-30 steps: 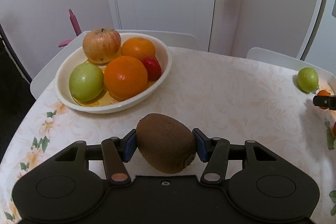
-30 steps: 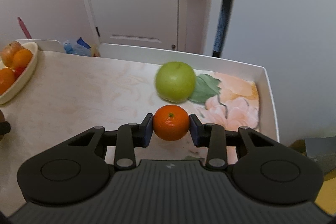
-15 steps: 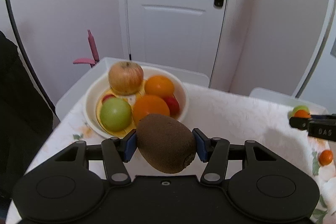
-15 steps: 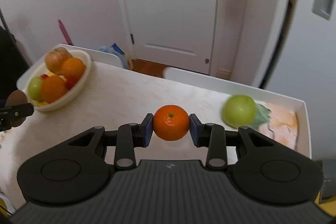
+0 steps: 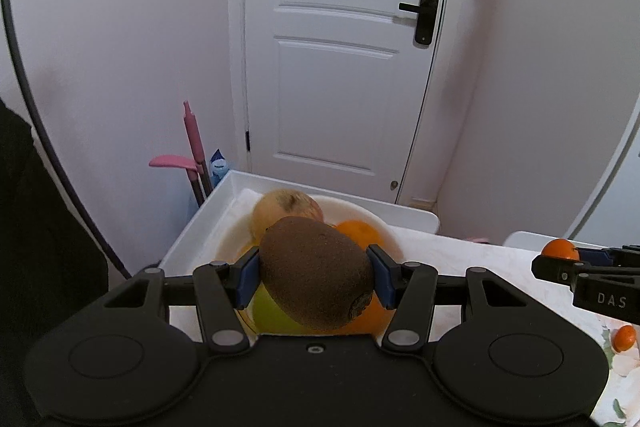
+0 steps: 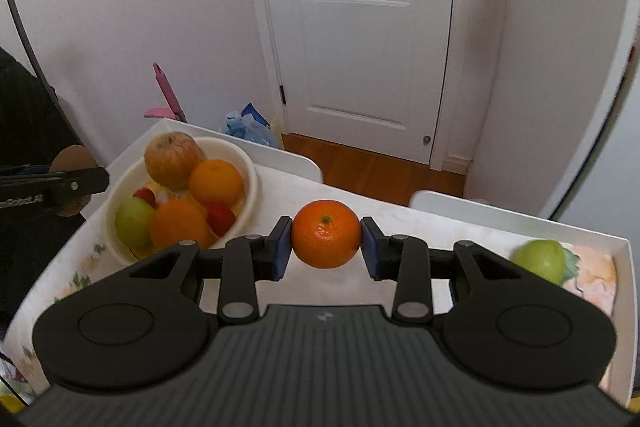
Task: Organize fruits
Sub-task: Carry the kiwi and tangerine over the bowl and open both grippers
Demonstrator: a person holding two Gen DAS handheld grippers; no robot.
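Left tool [image 5: 316, 277] clenched on kiwi [image 5: 316, 273] across its middle, hanging above bowl [image 6: 244, 163]; soft, bruisable, probably light. Right tool [image 6: 325, 241] grips mandarin [image 6: 325, 233] (firm, smooth skin) over surface [image 6: 352, 203], beside bowl.

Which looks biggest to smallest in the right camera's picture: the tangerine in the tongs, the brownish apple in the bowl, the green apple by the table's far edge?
1. tangerine, though nearness to the camera inflates it.
2 and 3. brownish apple and green apple look alike; no ranking.
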